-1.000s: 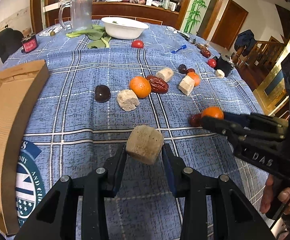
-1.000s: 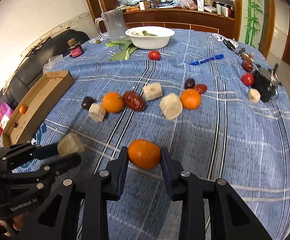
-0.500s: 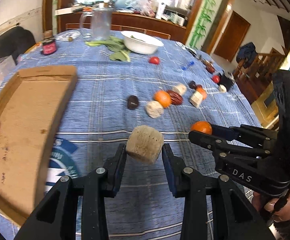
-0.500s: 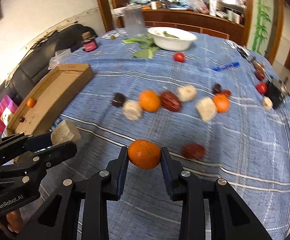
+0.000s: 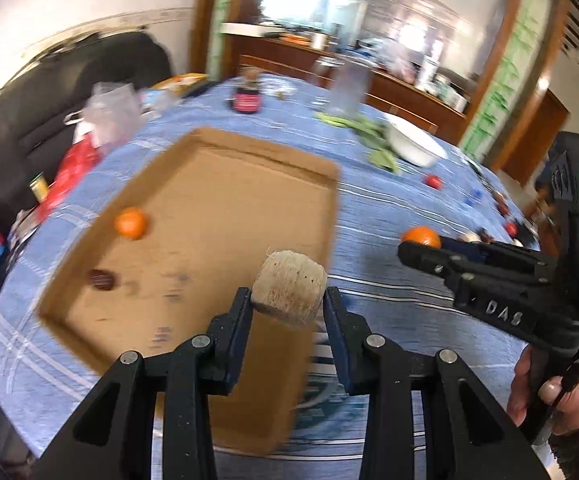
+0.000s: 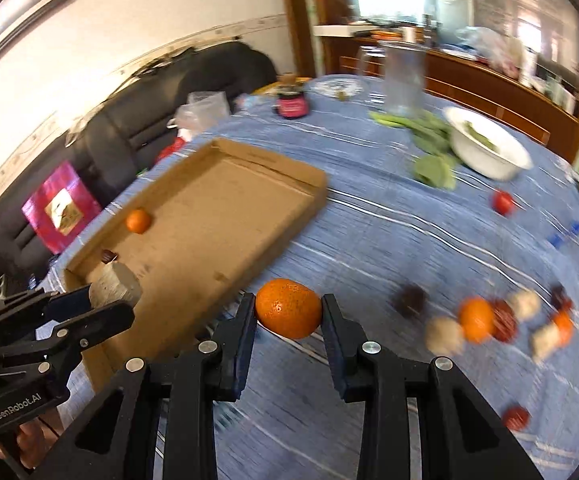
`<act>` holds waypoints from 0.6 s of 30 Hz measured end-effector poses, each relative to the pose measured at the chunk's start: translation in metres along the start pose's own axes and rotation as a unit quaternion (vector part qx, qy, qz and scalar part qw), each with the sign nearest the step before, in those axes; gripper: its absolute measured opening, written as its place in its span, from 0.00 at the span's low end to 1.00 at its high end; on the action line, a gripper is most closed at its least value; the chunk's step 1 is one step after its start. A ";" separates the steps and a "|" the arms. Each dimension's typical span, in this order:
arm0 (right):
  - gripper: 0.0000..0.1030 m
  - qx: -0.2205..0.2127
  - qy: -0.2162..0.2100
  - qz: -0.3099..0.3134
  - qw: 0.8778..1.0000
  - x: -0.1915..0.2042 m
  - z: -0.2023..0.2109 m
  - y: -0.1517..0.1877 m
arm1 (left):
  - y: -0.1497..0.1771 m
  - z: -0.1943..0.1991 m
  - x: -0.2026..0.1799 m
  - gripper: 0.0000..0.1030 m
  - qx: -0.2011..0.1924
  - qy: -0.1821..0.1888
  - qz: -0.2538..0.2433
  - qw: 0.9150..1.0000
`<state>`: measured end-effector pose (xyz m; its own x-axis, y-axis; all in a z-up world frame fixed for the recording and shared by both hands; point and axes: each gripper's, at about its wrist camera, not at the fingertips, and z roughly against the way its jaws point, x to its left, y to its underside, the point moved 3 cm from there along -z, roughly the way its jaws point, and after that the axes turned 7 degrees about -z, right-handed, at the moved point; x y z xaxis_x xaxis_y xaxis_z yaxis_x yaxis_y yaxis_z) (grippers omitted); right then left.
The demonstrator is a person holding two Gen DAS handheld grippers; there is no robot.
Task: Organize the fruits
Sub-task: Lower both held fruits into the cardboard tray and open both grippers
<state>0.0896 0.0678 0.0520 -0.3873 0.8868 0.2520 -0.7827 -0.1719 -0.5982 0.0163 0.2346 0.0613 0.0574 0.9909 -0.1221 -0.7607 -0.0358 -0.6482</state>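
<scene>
Delivery was the step in hand; the left gripper (image 5: pixel 287 300) clasped a pale chunk (image 5: pixel 289 286) above the cardboard tray (image 5: pixel 225 184); the right gripper (image 6: pixel 288 312) clenched a tangerine (image 6: pixel 288 308). Each load probably needed lowering into the tray, then releasing.

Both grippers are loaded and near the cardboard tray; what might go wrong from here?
The left gripper and right gripper hang close together, so they may collide over the cardboard tray. The tangerine, pinched only at its sides, might slip. Dropped in, it may roll into the small orange already there.
</scene>
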 end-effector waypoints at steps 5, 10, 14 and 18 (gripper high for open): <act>0.35 0.015 -0.025 0.041 0.999 0.040 -0.033 -0.019 | 0.006 0.004 0.050 0.35 -0.001 -0.038 0.050 0.998; 0.35 0.039 -0.043 0.086 0.995 0.073 -0.065 -0.029 | 0.013 0.001 0.078 0.35 0.004 -0.065 0.087 0.994; 0.35 0.053 -0.054 0.119 0.990 0.096 -0.085 -0.034 | 0.021 -0.002 0.089 0.35 0.009 -0.077 0.106 0.991; 0.35 0.063 -0.068 0.165 0.982 0.122 -0.101 -0.038 | 0.026 -0.005 0.097 0.35 0.015 -0.086 0.119 0.989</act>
<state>0.1217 0.2261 0.0288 -0.6848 0.7101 0.1636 -0.6540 -0.5000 -0.5677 0.0057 0.3287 0.0286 -0.2353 0.9622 -0.1371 -0.7588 -0.2700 -0.5927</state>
